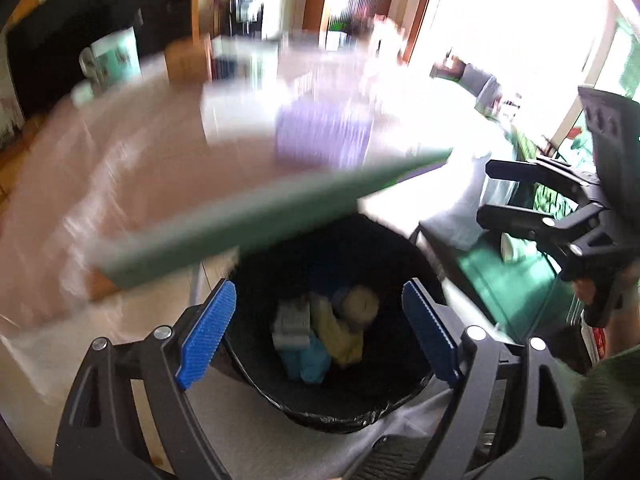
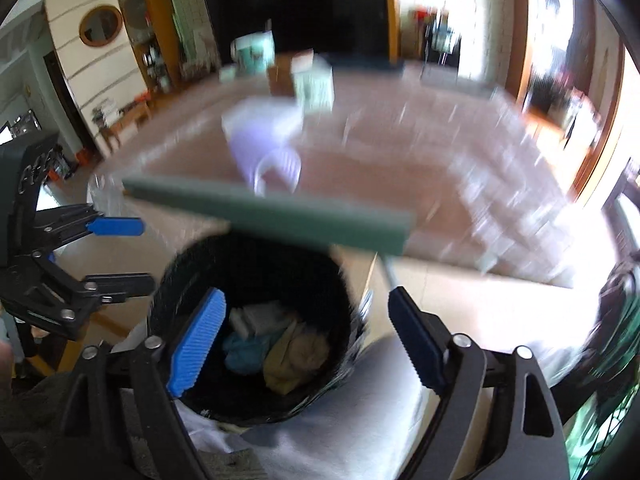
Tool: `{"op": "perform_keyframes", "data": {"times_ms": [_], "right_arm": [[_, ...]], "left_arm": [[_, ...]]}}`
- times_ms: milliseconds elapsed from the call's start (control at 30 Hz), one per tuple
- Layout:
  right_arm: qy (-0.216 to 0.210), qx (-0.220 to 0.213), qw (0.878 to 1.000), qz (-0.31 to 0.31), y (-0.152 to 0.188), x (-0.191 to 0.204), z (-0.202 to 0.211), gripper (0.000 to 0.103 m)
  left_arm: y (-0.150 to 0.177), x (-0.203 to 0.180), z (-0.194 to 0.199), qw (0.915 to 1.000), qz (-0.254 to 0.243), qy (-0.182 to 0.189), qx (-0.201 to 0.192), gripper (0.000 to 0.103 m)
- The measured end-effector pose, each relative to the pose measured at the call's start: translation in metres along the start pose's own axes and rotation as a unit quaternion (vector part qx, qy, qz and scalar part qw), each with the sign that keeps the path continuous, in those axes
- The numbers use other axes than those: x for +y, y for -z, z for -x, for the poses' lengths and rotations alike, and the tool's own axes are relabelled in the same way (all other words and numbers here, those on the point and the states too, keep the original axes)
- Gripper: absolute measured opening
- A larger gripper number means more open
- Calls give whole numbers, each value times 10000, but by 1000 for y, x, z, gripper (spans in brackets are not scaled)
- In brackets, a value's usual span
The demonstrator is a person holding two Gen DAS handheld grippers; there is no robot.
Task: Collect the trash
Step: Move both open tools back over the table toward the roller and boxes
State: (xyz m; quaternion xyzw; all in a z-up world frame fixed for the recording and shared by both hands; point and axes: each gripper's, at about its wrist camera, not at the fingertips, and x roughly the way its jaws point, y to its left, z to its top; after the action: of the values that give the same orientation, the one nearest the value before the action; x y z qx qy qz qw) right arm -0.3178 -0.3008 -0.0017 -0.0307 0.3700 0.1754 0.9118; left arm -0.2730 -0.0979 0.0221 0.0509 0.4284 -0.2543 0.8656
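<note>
A black-lined trash bin [image 1: 400, 248] stands on the floor beside the table. Inside it lie crumpled pieces of trash: a yellow wad [image 1: 344, 336], a blue one [image 1: 312, 360] and a grey-white one [image 1: 292, 322]. My left gripper [image 1: 318, 330] hangs open above the bin with nothing between its blue pads. In the right wrist view the same bin [image 2: 192, 264] holds the yellow wad [image 2: 296, 360] and the blue piece [image 2: 244, 354]. My right gripper [image 2: 308, 338] is open over it too, empty. Each gripper shows in the other's view: the right one [image 1: 494, 190], the left one [image 2: 136, 252].
A table with a green edge [image 1: 256, 220] and pinkish top [image 2: 400, 160] stands just beyond the bin. On it sit a lilac basket [image 1: 324, 132], a mug [image 2: 254, 54] and a small carton [image 2: 314, 82]. A green surface [image 1: 500, 276] lies to the right. The picture is blurred.
</note>
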Motion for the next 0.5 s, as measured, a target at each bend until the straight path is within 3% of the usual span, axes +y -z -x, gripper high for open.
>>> {"op": "perform_keyframes", "data": {"times_ms": [67,100,167,233,367,500], "right_arm": [[136,-583,9982,51,-15,-3,23,99],[187,-987,9949,64,-25,-3,35,99],[195,-1345,9907,116,-44,-6,42,99],[214,-1376,9902,127,-67,-9,34,99],[-41,-1077,9942,-7,-110,-19,-2,99],[-319,-739,9965,-240,-136,-30,-34,99]], "left_arm": [[-15,1,32,9976,22,-87,-692,102],[-23,3,49,9930,117,-170,-1164,102],[-40,8,62,9857,288,-368,-1616,102],[-59,12,54,9877,340,-483,-1449,102],[-89,30,6,9956,672,-48,-656,102],[-88,47,-27,9956,910,96,-198,102]]}}
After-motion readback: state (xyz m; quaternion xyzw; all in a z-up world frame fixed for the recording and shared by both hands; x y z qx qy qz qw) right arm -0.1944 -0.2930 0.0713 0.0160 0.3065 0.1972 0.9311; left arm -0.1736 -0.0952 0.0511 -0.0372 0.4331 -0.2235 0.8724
